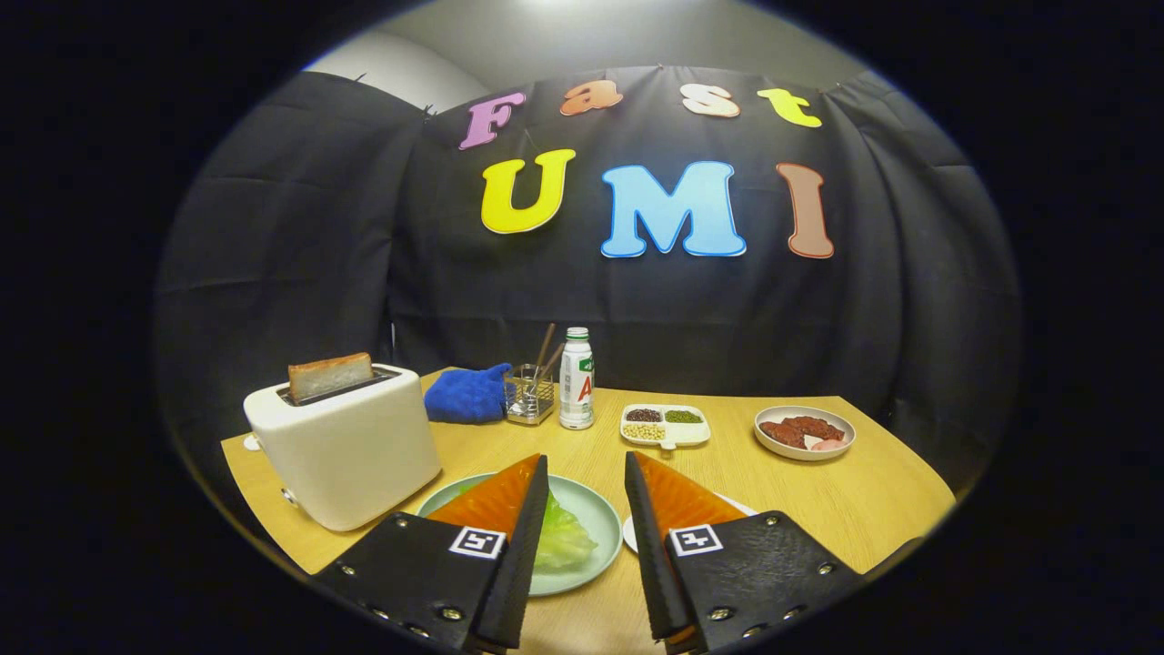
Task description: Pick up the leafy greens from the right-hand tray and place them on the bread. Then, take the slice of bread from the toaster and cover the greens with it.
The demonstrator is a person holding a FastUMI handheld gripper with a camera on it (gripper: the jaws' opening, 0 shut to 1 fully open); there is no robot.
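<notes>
Gripper view: the gripper (587,473) hangs over the near edge of the table (818,500) with its fingers apart and nothing between them. The greens (559,537) lie on a green plate (596,514) at the near edge, partly behind the left finger (505,500). A white plate (630,535) peeks out by the right finger, also at the near edge; what lies on it is hidden. Whether bread sits under the greens cannot be told, so they may be waiting in their tray or already laid on the bread.

The toaster (346,455) stands at the table's left edge with a slice (330,375) upright in its slot, well apart from the greens. Along the far edge are a blue mitt (468,393), a wire holder (529,393) with sticks, a bottle (576,380), a divided dish (664,425) of beans, and towards the right edge a dish of meat (804,431).

Risks, as I judge them: the greens look thin and floppy, so a shallow pinch may take only a leaf edge and let it slip or tear, while a deep one may scrape and shove the plate towards the near edge. The slice shows little above the slot; a skewed grip could crumble it or rock the toaster. The bottle is tall and could topple if swept on the way across.
</notes>
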